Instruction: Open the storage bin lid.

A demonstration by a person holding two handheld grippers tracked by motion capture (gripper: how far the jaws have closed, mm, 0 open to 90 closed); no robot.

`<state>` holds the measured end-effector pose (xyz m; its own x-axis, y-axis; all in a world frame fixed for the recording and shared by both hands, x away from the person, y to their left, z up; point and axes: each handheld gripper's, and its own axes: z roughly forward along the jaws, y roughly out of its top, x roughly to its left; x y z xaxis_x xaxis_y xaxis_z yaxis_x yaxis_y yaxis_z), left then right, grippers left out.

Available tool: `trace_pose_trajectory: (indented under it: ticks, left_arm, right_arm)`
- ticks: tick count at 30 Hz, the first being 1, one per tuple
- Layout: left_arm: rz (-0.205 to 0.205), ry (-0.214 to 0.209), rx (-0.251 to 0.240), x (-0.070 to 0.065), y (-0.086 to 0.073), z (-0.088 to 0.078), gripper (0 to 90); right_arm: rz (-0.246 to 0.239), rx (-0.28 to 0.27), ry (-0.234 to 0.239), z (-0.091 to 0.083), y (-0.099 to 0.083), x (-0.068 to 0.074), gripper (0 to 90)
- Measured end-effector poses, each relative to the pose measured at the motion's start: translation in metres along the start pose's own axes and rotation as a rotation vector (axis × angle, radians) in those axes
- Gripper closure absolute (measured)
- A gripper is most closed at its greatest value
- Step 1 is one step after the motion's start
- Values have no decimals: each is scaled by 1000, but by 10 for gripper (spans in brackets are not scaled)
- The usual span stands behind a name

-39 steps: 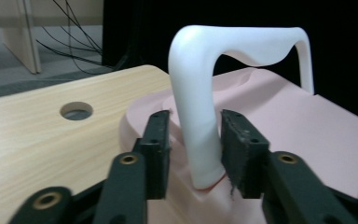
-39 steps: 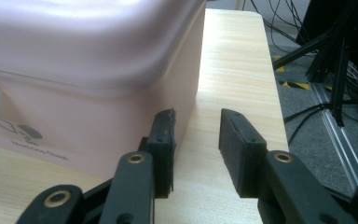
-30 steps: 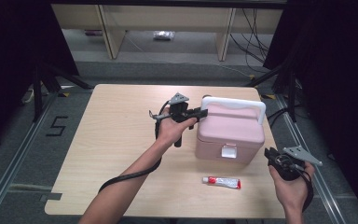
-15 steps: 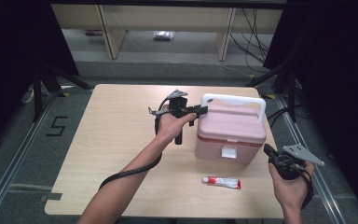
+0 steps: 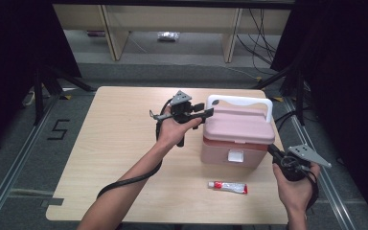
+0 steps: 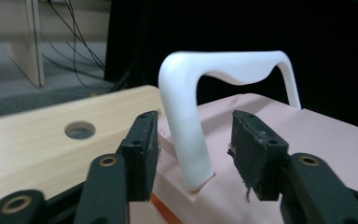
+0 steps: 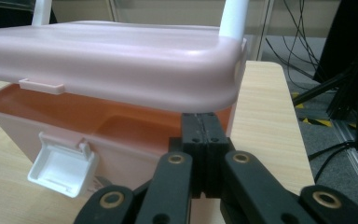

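Two grippers work at one pink box (image 5: 238, 136) standing on the wooden counter (image 5: 120, 143). The left gripper (image 5: 205, 114) sits at the box's top left side, where the white handle (image 5: 239, 102) stands upright. In the left gripper view the near leg of the handle (image 6: 186, 135) rises between the two black jaws with a gap on either side, so the pads (image 6: 142, 154) do not press on it; these jaws have just been opening and now stand wide around the leg without gripping it. Beyond the left jaw the counter shows a round hole (image 6: 79, 129).

The right gripper (image 5: 272, 150) is held at the box's right front corner. In the right gripper view its jaws are pressed flat together with nothing between them, their tips (image 7: 205, 128) just under the edge of the pink lid (image 7: 112, 56). The lid sits raised off the box body (image 7: 74, 130) on this side, leaving an open slit through which the orange-pink inside shows. To the left of the closed jaws the white latch (image 7: 63, 168) hangs open on the box front.

On the counter in front of the box, between the two hands and nearer the right gripper, lies a small white tube with a red cap (image 5: 227, 187), well apart from both sets of jaws.
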<state>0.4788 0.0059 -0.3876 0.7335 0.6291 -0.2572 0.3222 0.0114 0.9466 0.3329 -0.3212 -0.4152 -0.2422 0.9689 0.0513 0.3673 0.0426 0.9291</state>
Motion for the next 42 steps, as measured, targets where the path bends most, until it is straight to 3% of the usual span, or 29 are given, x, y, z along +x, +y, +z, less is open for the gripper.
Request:
trace_pose_trajectory:
  ticks: [2, 3, 7, 8, 9, 10, 11, 13, 14, 17, 22, 24, 28, 29, 31, 32, 37, 38, 42]
  left_arm:
    - [17, 1, -43, -2, 0, -10, 488]
    - [14, 3, -56, -4, -1, -16, 493]
    - [35, -10, -65, -9, -4, -34, 533]
    - [57, -27, -59, -12, -8, -45, 579]
    - [57, -27, -59, -12, -8, -45, 599]
    - [94, -44, -43, -14, -13, -54, 620]
    - [105, -45, -38, -15, -16, -57, 637]
    - [115, -45, -32, -15, -18, -61, 663]
    - [125, -50, -23, -16, -23, -66, 673]
    - [150, -58, -7, -18, -29, -72, 706]
    - [152, -84, 4, -23, -38, -75, 750]
    - [167, -96, 17, -25, -43, -75, 772]
    - [187, -114, 25, -30, -51, -75, 813]
    - [187, -125, 30, -32, -53, -74, 816]
    - [148, -184, 47, -35, -61, -70, 812]
    - [147, -192, 48, -36, -63, -69, 811]
    - [172, -216, 55, -40, -71, -64, 825]
    - [215, -222, 63, -44, -73, -62, 827]
    - [241, -250, 69, -48, -77, -56, 806]
  right_arm:
    - [23, 9, -2, -2, 1, 2, 900]
    - [4, 1, -6, -1, 2, 2, 900]
    - [3, 3, -14, -2, 3, 3, 900]
    - [33, 9, -17, -3, 3, 5, 900]
    - [33, 9, -17, -3, 3, 5, 900]
    - [-6, -3, -14, -2, 4, 4, 900]
    - [-19, -9, -23, -1, 4, 3, 900]
    - [33, 3, -18, -3, 6, 7, 900]
    - [3, -15, -15, -2, 6, 6, 900]
    - [-8, -20, -22, -3, 9, 6, 900]
    - [9, -17, -19, -4, 13, 8, 900]
    - [-16, -29, -24, -3, 15, 7, 900]
    - [13, -29, -25, -5, 20, 9, 900]
    - [-19, -43, -19, -3, 21, 7, 900]
    - [-16, -45, -29, -4, 24, 8, 900]
    - [-9, -44, -18, -4, 25, 8, 900]
    - [-26, -49, -17, -2, 26, 7, 900]
    - [-26, -48, -23, -3, 27, 7, 900]
    - [-29, -60, -19, -2, 31, 8, 900]
